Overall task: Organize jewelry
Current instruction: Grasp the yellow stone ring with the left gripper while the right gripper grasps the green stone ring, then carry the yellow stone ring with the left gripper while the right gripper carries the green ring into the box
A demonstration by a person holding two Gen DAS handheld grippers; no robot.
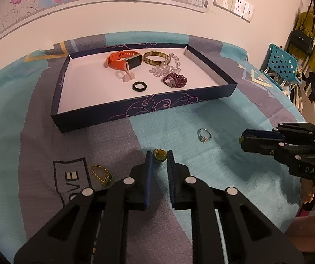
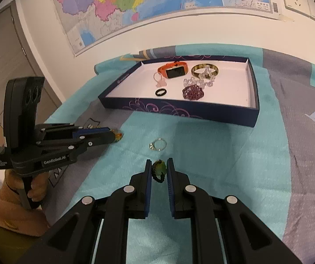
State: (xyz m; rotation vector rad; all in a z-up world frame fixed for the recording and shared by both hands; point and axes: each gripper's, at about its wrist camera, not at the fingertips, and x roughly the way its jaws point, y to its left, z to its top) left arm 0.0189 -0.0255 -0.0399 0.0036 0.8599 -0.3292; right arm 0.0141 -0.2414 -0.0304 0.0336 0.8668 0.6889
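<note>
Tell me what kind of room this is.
Probably a lived-in room at home: a patterned bedspread under the jewelry tray, a wall map, and clothes and a handbag hanging nearby.

The tray [image 1: 148, 107] is dark navy outside with lilac swirls, white inside. The watch [image 1: 122, 60] is orange, one ring [image 1: 139, 86] black, the beads [image 1: 175, 79] purple. The cloth [image 1: 212, 165] shows teal and grey patches. The fingers [image 1: 148, 176] carry blue pads.

Left gripper [image 1: 159, 155] and right gripper [image 2: 159, 171], both low, level, jaws narrowed around small pieces.
</note>
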